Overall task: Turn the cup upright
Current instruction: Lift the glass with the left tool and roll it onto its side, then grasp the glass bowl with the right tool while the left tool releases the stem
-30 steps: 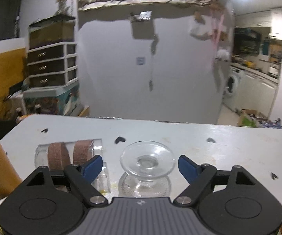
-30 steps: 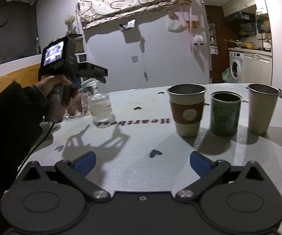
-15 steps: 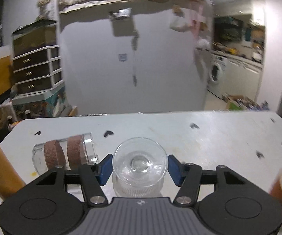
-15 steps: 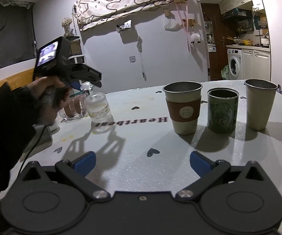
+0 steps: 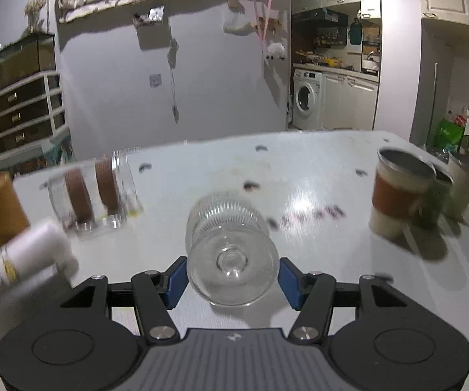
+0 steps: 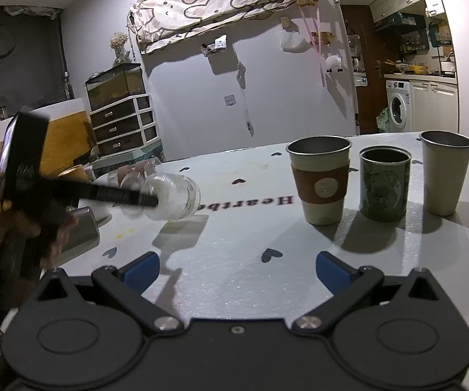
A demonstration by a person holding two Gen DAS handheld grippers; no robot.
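Table [image 6: 234, 280] | left gripper [image 5: 233, 280] clamps glass cup [image 5: 231, 251] (sideways, empty) | right gripper [image 6: 237, 268] spread

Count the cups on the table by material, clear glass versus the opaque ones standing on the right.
Clear glass cups: 2, the ribbed one in the left gripper and the banded one lying down
Opaque cups: 3
Total: 5

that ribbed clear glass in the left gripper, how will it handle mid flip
The ribbed glass cup is probably slippery: the left hand-held gripper holds only its smooth round base. It looks fragile and fairly heavy. Laid sideways on the table, it would likely roll.
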